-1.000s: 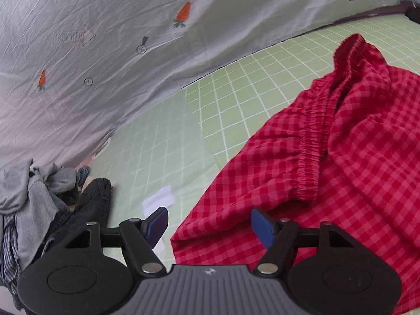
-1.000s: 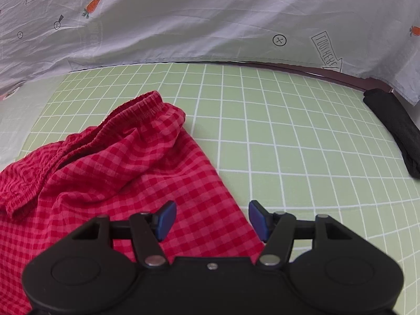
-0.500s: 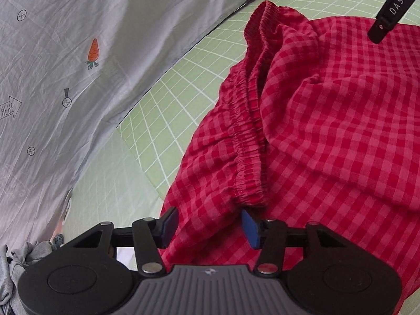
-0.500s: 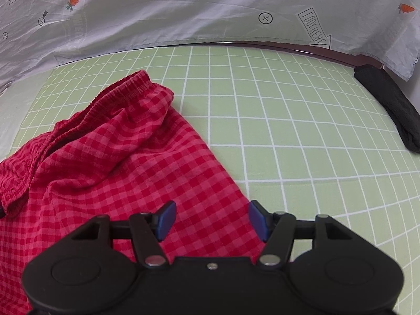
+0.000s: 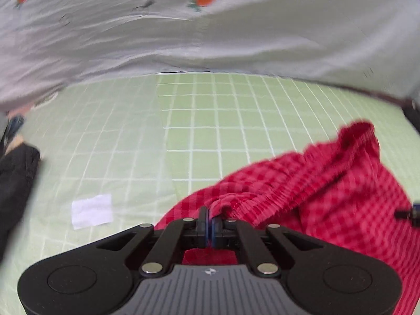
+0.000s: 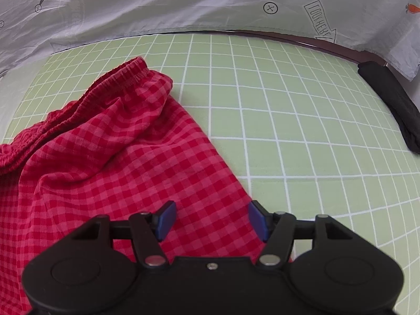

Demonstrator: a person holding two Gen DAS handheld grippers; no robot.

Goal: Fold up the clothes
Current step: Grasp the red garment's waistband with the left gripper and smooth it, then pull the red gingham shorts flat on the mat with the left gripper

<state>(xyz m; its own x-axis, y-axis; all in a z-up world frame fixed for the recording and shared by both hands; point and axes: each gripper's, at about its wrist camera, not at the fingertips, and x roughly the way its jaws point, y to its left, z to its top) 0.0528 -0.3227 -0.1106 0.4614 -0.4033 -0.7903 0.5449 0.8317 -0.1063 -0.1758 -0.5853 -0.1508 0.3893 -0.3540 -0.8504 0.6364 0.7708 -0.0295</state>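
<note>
The left tongs (image 5: 210,227) are pinching the red checked cotton shorts (image 6: 110,162) by the waistband while the right tongs (image 6: 210,220) are hovering spread, so one-sided pulling is risking bunching.

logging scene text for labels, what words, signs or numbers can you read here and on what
"LOOK HERE", uncertain, mirrored letters inside an arrow outline printed on the grey carrot-print sheet.
Circled x sign on that sheet; a smaller one at its left.
Small emblem on the left gripper body: no letters readable.
Prints on the sheet in the left wrist view: blurred.
Red checked shorts and green grid mat: no text.
</note>
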